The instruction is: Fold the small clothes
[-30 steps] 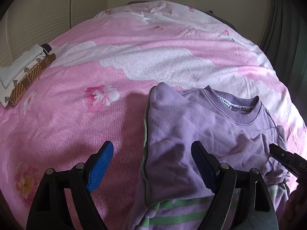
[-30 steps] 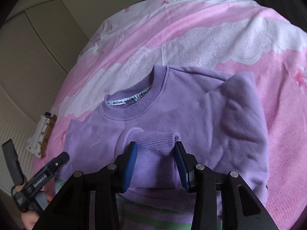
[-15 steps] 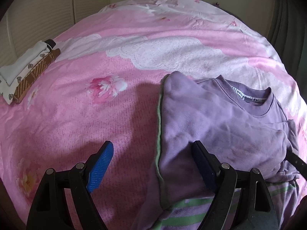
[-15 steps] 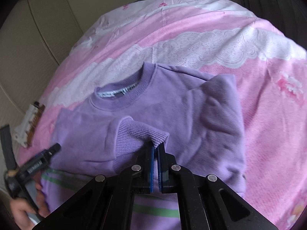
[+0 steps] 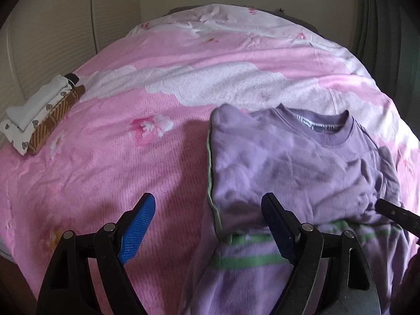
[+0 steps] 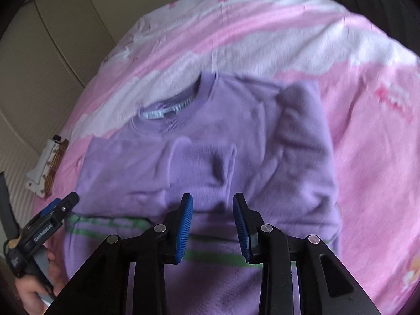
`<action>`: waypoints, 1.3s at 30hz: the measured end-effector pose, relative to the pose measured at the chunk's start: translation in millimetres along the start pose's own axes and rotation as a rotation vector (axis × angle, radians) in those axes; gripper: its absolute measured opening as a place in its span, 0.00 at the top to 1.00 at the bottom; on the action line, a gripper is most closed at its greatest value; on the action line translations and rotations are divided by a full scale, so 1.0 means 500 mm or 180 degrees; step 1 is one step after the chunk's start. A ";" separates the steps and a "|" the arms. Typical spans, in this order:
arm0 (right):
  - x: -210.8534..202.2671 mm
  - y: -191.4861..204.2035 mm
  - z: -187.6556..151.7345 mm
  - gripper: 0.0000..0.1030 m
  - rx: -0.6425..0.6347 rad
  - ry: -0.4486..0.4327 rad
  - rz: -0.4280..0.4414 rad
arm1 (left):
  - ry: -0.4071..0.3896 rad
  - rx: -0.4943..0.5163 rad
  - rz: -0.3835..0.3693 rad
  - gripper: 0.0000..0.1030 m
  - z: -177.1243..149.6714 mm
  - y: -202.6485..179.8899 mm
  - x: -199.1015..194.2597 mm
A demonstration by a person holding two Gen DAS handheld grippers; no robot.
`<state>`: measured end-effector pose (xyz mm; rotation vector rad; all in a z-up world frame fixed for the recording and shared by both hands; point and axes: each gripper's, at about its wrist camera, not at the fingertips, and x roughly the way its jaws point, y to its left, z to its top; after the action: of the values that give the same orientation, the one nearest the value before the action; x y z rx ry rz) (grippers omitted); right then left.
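A lilac sweatshirt (image 5: 288, 162) lies collar-up on the pink bedspread (image 5: 131, 173), both sleeves folded across its chest, its green-striped hem (image 5: 249, 260) nearest me. My left gripper (image 5: 207, 225) is open and empty, over the sweatshirt's left edge. In the right wrist view the sweatshirt (image 6: 262, 131) fills the middle, with the ribbed cuff (image 6: 202, 162) lying flat on the chest. My right gripper (image 6: 212, 218) is open and empty just behind the cuff. The left gripper (image 6: 60, 207) shows at that view's lower left.
A folded stack of white and brown patterned clothes (image 5: 39, 120) lies at the bed's far left edge, also seen in the right wrist view (image 6: 50, 168). A cream wall panel (image 5: 52, 39) stands behind it. A dark curtain (image 5: 388, 26) hangs at the right.
My right gripper closed on the sleeve cuff, then opened and let it go flat on the chest, and drew back. My left gripper stayed open and pulled back slightly.
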<state>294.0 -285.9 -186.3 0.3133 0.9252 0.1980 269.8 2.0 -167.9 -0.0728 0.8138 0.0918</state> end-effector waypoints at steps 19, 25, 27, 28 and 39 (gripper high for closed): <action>-0.002 -0.008 -0.023 0.90 -0.0074 -0.0022 -0.0157 | 0.0081 -0.0084 -0.0047 0.18 -0.027 0.009 0.019; -0.073 0.007 -0.024 0.69 -0.0192 -0.0231 -0.0319 | -0.0077 -0.0066 -0.0095 0.19 -0.035 0.020 -0.039; -0.119 0.016 -0.044 0.60 -0.0274 -0.0379 -0.0453 | -0.0154 0.0002 -0.0074 0.19 -0.050 0.024 -0.075; -0.132 0.022 -0.051 0.59 -0.0297 -0.0428 -0.0507 | -0.0172 0.0031 -0.0071 0.19 -0.059 0.027 -0.092; -0.292 0.027 -0.249 0.39 -0.0049 -0.0901 -0.1016 | -0.0224 0.0091 -0.0058 0.19 -0.233 0.051 -0.222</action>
<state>107.2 -294.5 -141.9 0.1699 0.6810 -0.1309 106.9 9.8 -167.6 -0.0497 0.7438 0.0652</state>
